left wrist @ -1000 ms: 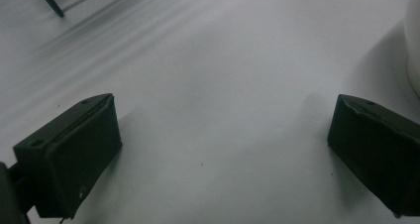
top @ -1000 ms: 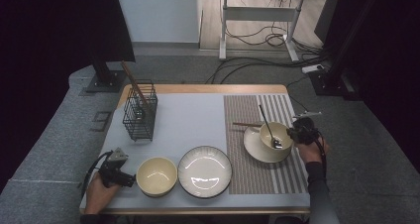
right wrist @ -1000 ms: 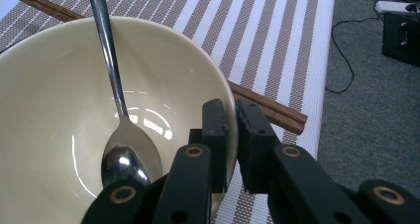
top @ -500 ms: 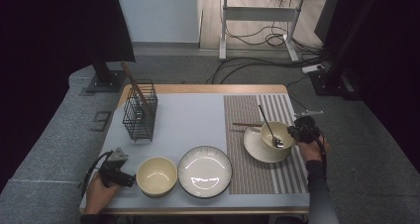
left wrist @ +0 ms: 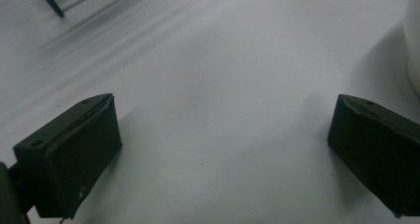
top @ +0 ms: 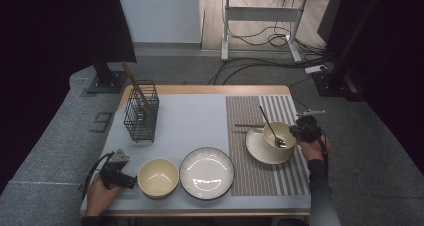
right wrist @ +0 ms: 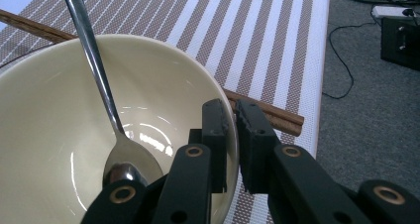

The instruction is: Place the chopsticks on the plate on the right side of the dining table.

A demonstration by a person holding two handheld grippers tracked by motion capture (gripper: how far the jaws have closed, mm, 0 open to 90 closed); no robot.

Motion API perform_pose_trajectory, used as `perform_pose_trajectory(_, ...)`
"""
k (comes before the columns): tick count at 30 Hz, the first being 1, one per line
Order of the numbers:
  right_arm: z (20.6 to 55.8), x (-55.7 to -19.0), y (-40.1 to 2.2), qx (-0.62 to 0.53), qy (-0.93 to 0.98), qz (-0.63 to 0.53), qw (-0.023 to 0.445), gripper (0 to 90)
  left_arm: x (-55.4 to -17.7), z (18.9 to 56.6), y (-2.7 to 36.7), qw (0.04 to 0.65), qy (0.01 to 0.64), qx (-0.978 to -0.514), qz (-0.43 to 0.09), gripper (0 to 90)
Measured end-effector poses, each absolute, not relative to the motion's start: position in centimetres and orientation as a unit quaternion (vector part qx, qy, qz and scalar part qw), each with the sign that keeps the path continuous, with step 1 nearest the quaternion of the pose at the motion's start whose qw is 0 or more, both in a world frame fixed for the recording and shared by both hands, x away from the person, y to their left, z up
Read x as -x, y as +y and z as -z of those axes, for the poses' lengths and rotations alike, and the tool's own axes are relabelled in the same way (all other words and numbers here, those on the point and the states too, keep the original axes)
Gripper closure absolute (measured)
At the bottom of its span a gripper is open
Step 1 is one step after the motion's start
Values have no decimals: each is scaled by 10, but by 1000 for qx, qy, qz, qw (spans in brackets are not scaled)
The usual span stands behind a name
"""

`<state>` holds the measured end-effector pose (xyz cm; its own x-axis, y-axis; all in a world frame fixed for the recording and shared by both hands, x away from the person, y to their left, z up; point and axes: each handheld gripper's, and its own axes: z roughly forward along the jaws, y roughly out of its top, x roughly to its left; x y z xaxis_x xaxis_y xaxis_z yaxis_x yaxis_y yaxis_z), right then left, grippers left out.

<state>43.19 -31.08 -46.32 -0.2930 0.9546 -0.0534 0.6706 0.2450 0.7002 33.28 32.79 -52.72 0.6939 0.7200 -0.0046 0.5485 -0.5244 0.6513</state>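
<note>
The right gripper (right wrist: 233, 149), rising from the bottom centre of its own view, has its two black jaws pinched nearly together over the rim of the small cream ceramic bowl (right wrist: 64, 110), one jaw inside the wall and one outside, so the bowl is held by its edge at the side nearest the hand. In the high view that bowl (top: 279, 136) sits at the right of the frame on a cream saucer-like plate (top: 257, 151), which lies on the brown-and-white striped placemat (top: 250, 176). A long steel spoon (right wrist: 106, 105) rests inside the bowl with its handle leaning out toward the upper left, and a pair of dark wooden chopsticks (right wrist: 270, 116) lies on the mat just behind the bowl. I judge the bowl to be stiff, fairly heavy for a rim pinch, glazed and slippery, and breakable if it drops; a one-sided hold will let it tip, and the loose spoon may slide or clatter, so a firm bite low on the rim and a level lift seem wise. At lower left of the high view, the left gripper (top: 120, 175) lies low on the pale grey table mat (top: 190, 121) with jaws spread wide and nothing between them, just beside a second cream bowl (top: 158, 177); a white ribbed plate (top: 206, 172) and a black wire utensil basket (top: 141, 117) stand farther off.
</note>
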Motion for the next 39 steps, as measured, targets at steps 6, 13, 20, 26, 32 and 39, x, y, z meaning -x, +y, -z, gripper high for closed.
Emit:
perform_pose_trajectory(6,464,-433,-307,-541,751,-293,241,830,-333,527,328,320,368,-863,-134,0)
perform_pose_trajectory(13,464,-434,-299,-534,756,-296,238,830,-333,527,328,320,368,-863,-134,0)
perform_pose_trajectory(20,463,-434,-293,-529,760,-294,237,829,-333,527,328,320,368,-863,-134,0)
perform_pose_trajectory(26,464,-434,-291,-527,761,-297,234,828,-333,527,328,320,368,-863,-134,0)
perform_pose_trajectory(32,465,-433,-288,-525,765,-289,238,666,-333,527,328,320,368,-863,-134,0)
perform_pose_trajectory(39,459,-426,-284,-511,770,-293,245,416,-333,527,328,321,368,-863,-134,0)
